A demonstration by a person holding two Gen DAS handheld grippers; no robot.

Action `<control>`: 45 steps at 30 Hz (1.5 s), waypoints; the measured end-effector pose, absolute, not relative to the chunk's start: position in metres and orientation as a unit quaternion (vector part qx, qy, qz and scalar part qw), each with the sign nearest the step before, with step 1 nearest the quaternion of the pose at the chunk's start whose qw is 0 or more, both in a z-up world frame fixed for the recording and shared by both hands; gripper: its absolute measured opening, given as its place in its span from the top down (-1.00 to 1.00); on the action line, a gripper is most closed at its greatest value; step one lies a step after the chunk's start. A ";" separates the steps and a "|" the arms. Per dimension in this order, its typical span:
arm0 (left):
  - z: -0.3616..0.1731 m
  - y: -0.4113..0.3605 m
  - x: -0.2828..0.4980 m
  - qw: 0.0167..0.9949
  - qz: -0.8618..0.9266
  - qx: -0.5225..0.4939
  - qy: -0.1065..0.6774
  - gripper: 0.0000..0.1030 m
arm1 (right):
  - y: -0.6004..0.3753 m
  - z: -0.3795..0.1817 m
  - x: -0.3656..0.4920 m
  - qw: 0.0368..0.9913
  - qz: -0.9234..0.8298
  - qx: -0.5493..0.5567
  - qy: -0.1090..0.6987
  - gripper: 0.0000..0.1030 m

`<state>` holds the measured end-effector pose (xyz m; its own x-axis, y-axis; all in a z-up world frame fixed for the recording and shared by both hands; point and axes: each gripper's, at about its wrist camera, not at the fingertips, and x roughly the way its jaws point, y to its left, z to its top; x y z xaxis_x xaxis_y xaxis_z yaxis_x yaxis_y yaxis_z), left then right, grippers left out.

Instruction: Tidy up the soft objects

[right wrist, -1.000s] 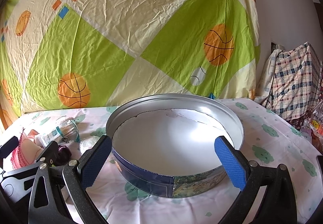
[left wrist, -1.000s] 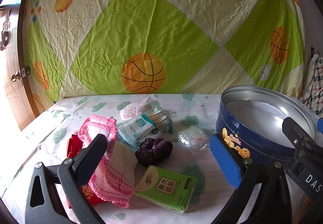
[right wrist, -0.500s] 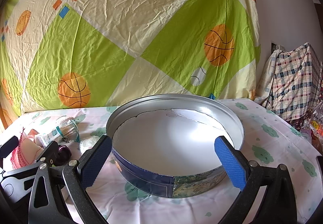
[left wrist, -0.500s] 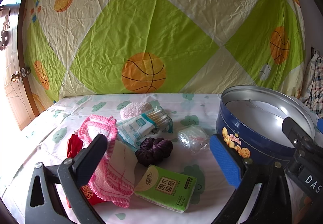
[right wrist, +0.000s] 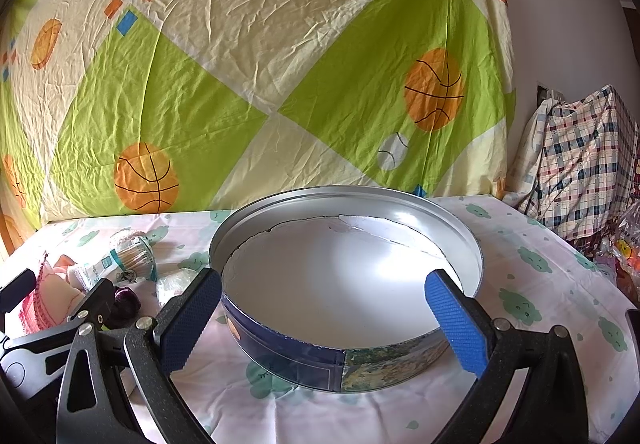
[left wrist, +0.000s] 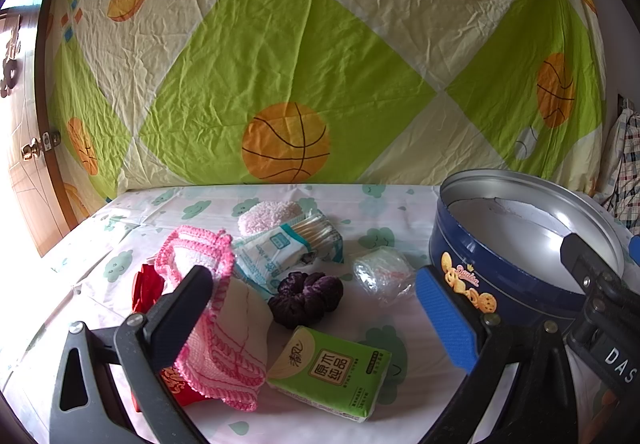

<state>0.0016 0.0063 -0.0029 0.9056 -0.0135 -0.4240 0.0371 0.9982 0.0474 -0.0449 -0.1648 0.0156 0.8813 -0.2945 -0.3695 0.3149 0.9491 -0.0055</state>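
Observation:
In the left wrist view my left gripper (left wrist: 316, 312) is open and empty above a pile of soft things: a pink crochet cloth (left wrist: 208, 308), a red cloth (left wrist: 146, 286), a purple scrunchie (left wrist: 306, 298), a green tissue pack (left wrist: 330, 378), a white wipes pack (left wrist: 276, 254), a fluffy pink puff (left wrist: 270, 214) and a clear-wrapped white roll (left wrist: 382, 274). The round blue tin (left wrist: 520, 244) stands open and empty at the right. In the right wrist view my right gripper (right wrist: 324, 318) is open and empty, in front of the tin (right wrist: 348, 284).
A green and cream basketball-print sheet (left wrist: 320, 56) hangs behind the table. A cotton swab pack (right wrist: 132, 258) lies left of the tin. A plaid cloth bundle (right wrist: 580, 160) sits at the far right, a wooden door (left wrist: 20, 164) at the far left.

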 end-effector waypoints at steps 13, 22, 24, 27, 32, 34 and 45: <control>-0.003 0.007 0.002 0.976 -0.015 0.026 0.218 -1.00 | -0.164 0.016 -0.045 0.970 -0.158 0.026 0.185 -0.99; -0.006 0.038 -0.007 0.971 0.021 0.034 0.237 -1.00 | -0.156 0.016 -0.046 0.977 -0.121 0.014 0.175 -0.99; -0.007 0.058 -0.013 0.969 0.037 0.020 0.245 -1.00 | -0.150 0.016 -0.047 0.979 -0.103 0.007 0.173 -0.99; -0.007 0.091 -0.023 0.965 0.042 0.002 0.259 -1.00 | -0.139 0.016 -0.048 0.982 -0.075 -0.008 0.172 -0.99; -0.010 0.142 -0.041 0.958 0.092 -0.015 0.270 -1.00 | -0.119 0.014 -0.049 0.984 0.013 0.000 0.179 -0.99; -0.012 0.159 -0.047 0.956 0.103 -0.023 0.275 -1.00 | -0.108 0.014 -0.048 0.980 0.050 -0.001 0.190 -0.99; -0.016 0.210 -0.058 0.945 0.148 -0.059 0.285 -1.00 | -0.002 0.010 -0.026 0.945 0.202 -0.026 0.258 -0.91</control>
